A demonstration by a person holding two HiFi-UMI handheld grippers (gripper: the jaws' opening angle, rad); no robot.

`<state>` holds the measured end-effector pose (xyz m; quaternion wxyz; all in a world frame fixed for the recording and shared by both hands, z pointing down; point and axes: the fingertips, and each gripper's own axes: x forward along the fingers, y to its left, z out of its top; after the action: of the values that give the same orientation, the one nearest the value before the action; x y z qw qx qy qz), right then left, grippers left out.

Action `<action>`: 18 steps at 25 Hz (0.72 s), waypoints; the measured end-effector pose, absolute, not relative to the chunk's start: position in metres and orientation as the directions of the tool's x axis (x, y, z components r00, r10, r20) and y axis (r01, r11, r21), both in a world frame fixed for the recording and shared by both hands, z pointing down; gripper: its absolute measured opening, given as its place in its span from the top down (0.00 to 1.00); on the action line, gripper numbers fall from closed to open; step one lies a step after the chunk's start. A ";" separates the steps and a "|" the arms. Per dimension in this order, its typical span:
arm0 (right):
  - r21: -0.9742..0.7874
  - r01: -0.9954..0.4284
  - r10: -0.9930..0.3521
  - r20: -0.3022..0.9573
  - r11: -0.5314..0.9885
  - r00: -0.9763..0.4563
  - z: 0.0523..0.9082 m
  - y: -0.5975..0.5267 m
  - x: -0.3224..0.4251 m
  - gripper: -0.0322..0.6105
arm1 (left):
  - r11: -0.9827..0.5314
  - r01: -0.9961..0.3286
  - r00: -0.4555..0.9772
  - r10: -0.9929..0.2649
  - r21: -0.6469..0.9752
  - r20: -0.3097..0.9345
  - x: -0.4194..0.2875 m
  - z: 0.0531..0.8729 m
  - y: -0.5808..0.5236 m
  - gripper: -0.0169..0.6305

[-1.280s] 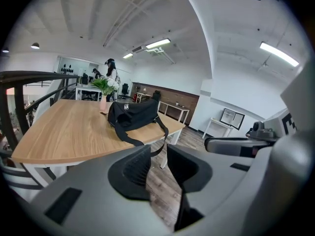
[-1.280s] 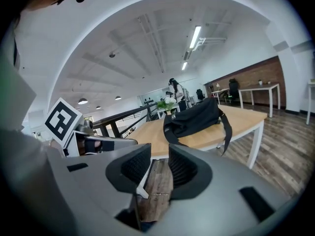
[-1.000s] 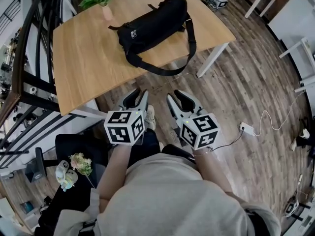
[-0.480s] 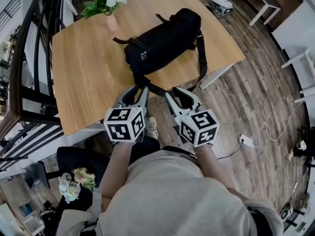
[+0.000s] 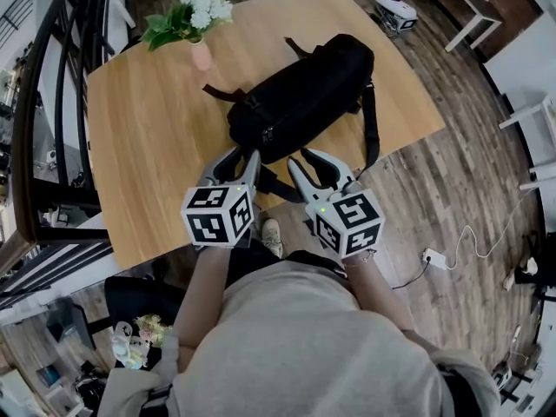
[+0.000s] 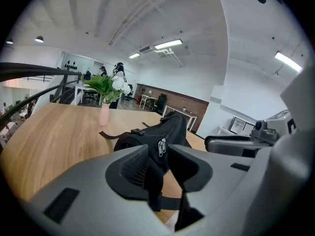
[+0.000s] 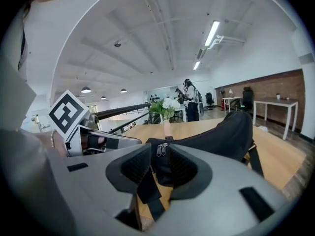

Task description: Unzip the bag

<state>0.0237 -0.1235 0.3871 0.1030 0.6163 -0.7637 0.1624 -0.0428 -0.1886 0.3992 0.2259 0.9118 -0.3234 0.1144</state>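
Observation:
A black duffel bag (image 5: 304, 94) lies zipped across the wooden table (image 5: 148, 146), with its shoulder strap (image 5: 371, 133) hanging over the near edge. Two metal zip pulls (image 6: 161, 146) sit together at the bag's near end; the right gripper view also shows these pulls (image 7: 161, 150). My left gripper (image 5: 239, 157) and right gripper (image 5: 302, 159) hover side by side at the table's near edge, just short of the bag. Both are open and empty. The bag (image 6: 170, 129) shows through the left gripper's (image 6: 158, 154) gap. It (image 7: 231, 129) also shows past the right gripper (image 7: 159, 156).
A pink vase of white flowers (image 5: 200, 52) stands at the table's far left. A dark railing (image 5: 52, 102) runs along the left. A white device (image 5: 395, 11) and a white table (image 5: 473, 7) stand beyond. A power strip (image 5: 434, 257) lies on the floor at right.
Both grippers have moved forward together toward the table, from over the floor to its near edge by the bag. Their jaws look the same.

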 end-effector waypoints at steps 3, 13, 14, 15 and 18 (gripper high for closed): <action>-0.103 -0.975 -0.902 0.372 0.196 -0.221 0.391 -0.138 0.024 0.79 | -0.684 -0.644 0.761 -0.528 0.343 0.377 -0.043 0.408 -0.202 0.78; -0.144 -0.971 -0.883 0.406 0.190 -0.233 0.404 -0.154 0.029 0.80 | -0.653 -0.624 0.780 -0.489 0.429 0.391 -0.043 0.423 -0.213 0.68; -0.145 -0.968 -0.883 0.400 0.203 -0.245 0.405 -0.155 0.027 0.80 | -0.646 -0.625 0.779 -0.488 0.438 0.393 -0.044 0.425 -0.213 0.68; -0.146 -0.965 -0.883 0.391 0.220 -0.260 0.404 -0.155 0.025 0.80 | -0.640 -0.626 0.779 -0.488 0.445 0.393 -0.044 0.427 -0.212 0.68; -0.121 -0.954 -0.881 0.365 0.275 -0.300 0.400 -0.157 0.019 0.80 | -0.631 -0.629 0.777 -0.491 0.454 0.394 -0.046 0.428 -0.209 0.68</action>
<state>0.0192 -0.1569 0.4000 0.1135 0.5805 -0.7903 0.1602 -0.0462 -0.2089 0.4282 0.2944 0.8954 -0.3128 0.1171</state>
